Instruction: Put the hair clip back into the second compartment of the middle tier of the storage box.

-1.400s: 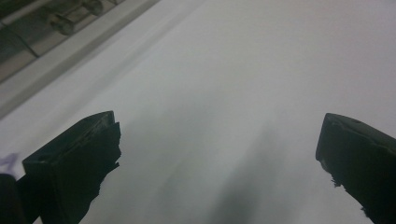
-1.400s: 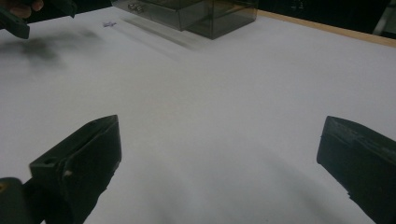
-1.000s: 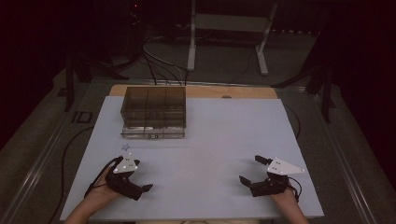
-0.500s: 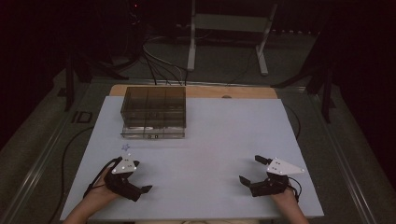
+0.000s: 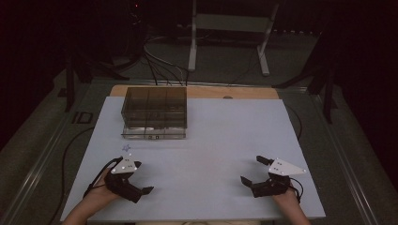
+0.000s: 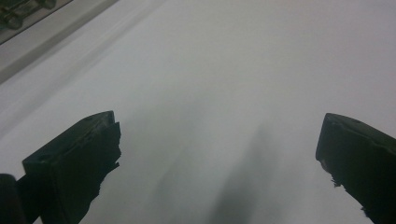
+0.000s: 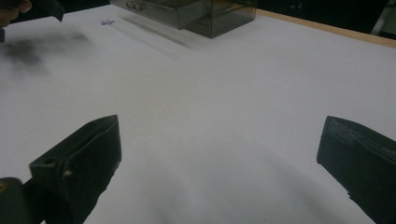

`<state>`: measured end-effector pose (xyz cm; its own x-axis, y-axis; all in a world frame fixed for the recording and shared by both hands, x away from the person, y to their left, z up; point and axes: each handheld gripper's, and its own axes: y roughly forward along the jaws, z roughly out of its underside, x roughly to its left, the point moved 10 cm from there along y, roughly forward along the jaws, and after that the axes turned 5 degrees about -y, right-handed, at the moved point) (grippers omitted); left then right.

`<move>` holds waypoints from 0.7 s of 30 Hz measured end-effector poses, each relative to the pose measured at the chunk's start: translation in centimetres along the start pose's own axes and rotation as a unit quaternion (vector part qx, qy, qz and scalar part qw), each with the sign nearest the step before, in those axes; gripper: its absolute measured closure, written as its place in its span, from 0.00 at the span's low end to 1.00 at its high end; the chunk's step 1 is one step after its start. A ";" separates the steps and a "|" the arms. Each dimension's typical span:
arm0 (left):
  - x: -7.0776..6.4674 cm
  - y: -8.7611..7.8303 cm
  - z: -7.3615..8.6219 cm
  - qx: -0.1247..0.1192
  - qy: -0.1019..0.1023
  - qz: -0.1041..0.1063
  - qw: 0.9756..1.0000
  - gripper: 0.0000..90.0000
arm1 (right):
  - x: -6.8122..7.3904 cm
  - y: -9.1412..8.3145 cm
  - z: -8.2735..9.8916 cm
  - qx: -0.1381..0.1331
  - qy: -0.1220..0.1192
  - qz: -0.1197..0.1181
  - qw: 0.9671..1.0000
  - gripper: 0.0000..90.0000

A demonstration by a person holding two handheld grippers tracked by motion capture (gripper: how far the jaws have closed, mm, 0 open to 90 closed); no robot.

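Left claw (image 5: 141, 178), high view: spread wide, pinching nothing, low over the near left of the white tabletop (image 5: 211, 140). Right claw (image 5: 251, 169): likewise spread and empty, near right corner. Well apart from both, at the far left of the tabletop: a smoky see-through box (image 5: 155, 110), split on top into several compartments, with a clearer drawer (image 5: 154, 133) jutting from its near side. Contents too dim to tell. Just ahead of the left claw, a tiny purplish speck (image 5: 126, 147), too small to name.

Left gripper view: left claw (image 6: 217, 135) gaping, only bare white tabletop between the jaws; a corner of the box (image 6: 18, 14) at the top left edge.

Right gripper view: right claw (image 7: 219, 135) gaping too, nothing between the jaws. Box (image 7: 205, 11) far ahead, dark tinted walls, small metal knobs on the drawer (image 7: 135, 5). Other hand (image 7: 11, 7) at the top left.

Handling, as a judgement: probably rigid thin plastic, light, smooth and slippery, apt to slide on the sheet or crack under a hard squeeze. Best taken by a top wall edge, or by a knob with the body steadied.
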<state>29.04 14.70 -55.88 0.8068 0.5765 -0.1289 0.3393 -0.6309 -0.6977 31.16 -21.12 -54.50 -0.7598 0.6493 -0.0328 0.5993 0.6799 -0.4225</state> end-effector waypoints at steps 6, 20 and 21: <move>-0.5 -0.7 -1.0 -0.006 0.002 0.015 1.000 0.00 | 0.1 0.0 0.0 0.000 -0.001 0.000 1.000 0.00; 1.3 -3.5 -3.3 -0.034 -0.005 -0.002 0.999 0.00 | 0.2 0.1 0.0 0.001 -0.001 -0.001 1.000 0.00; 1.5 -3.8 -3.5 -0.037 -0.007 -0.003 0.999 0.00 | 0.2 0.1 0.0 0.001 -0.001 -0.001 1.000 0.00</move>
<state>30.72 16.13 -50.94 0.7981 0.5872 -0.1350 0.3789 -0.6634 -0.6452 31.11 -20.91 -54.54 -0.7613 0.6475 -0.0338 0.5974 0.6803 -0.4245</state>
